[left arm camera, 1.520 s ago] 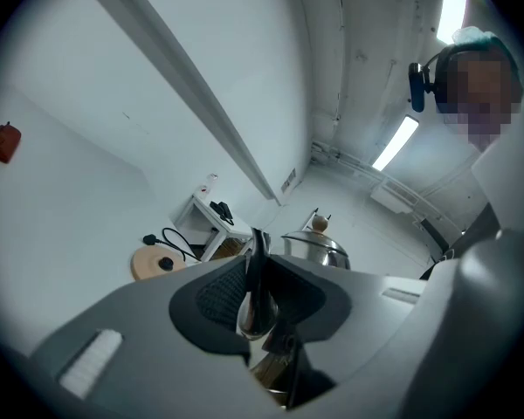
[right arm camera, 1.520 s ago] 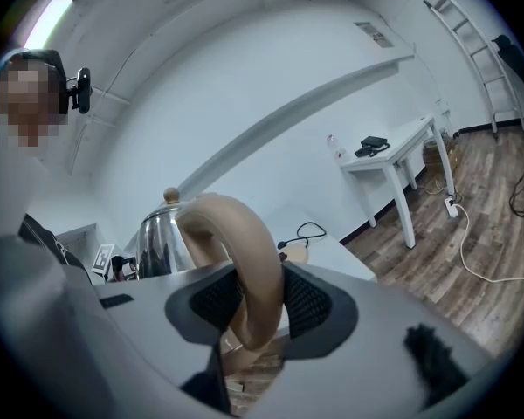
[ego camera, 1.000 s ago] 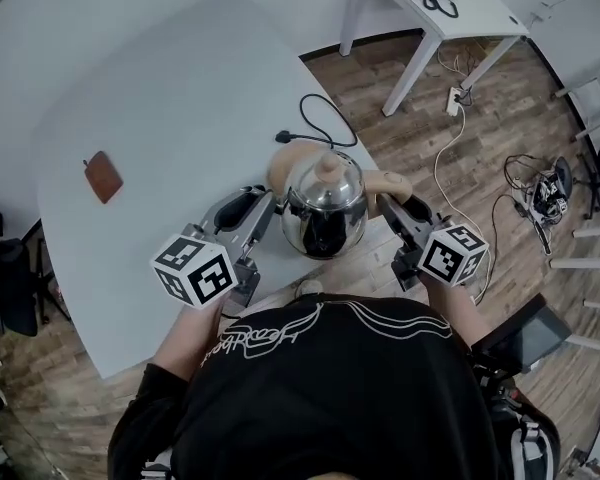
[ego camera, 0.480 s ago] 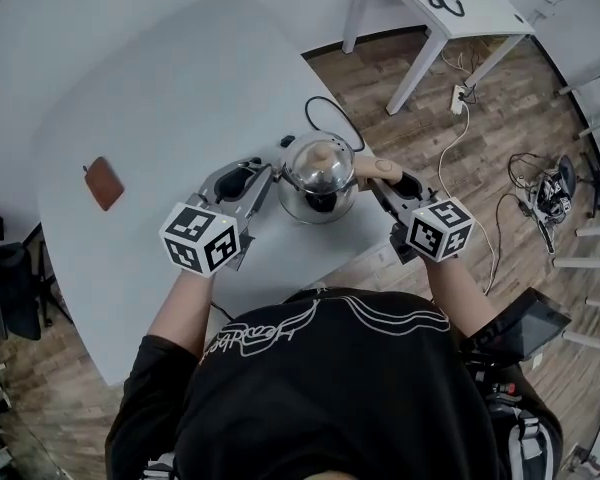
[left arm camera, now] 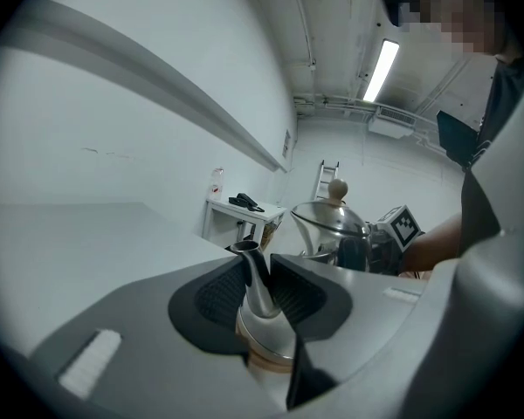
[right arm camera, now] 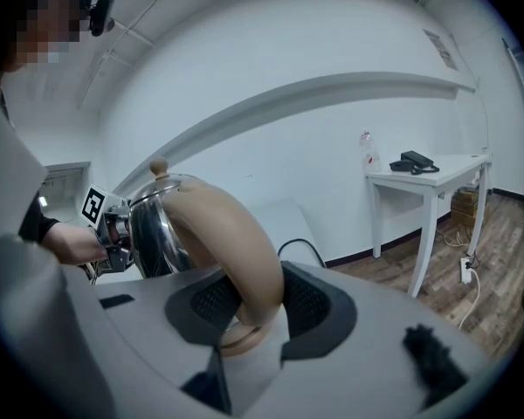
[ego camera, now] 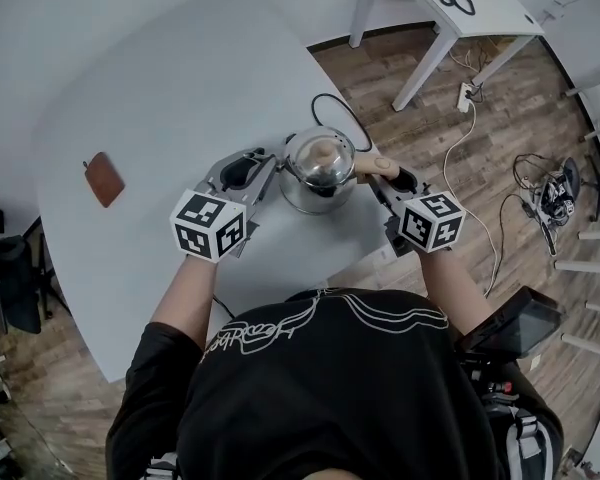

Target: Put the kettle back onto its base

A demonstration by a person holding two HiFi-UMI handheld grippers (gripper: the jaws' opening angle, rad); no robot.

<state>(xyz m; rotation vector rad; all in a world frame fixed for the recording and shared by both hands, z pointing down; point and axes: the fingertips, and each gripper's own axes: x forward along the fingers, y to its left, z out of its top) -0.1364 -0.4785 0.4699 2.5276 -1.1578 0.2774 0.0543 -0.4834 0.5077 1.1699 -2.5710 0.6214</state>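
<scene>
The kettle [ego camera: 320,173] is sitting near the table's [ego camera: 160,98] right edge, with its spout-to-handle line running left to right between both hands, so neither hand is nearer. The left gripper [ego camera: 276,170] is straddling the spout [left arm camera: 255,282]. Its jaws have just been opening, though the pads appear to be touching the spout on both sides. The right gripper [ego camera: 382,178] is clenching the tan loop handle [right arm camera: 240,234]. A tan ring [left arm camera: 266,365] is showing under the kettle's body, probably the base, so the kettle seems seated or nearly so. A black cord [ego camera: 330,108] is looping just beyond it. A white desk [ego camera: 450,8] is standing on the wood floor [ego camera: 500,118] at far right.
</scene>
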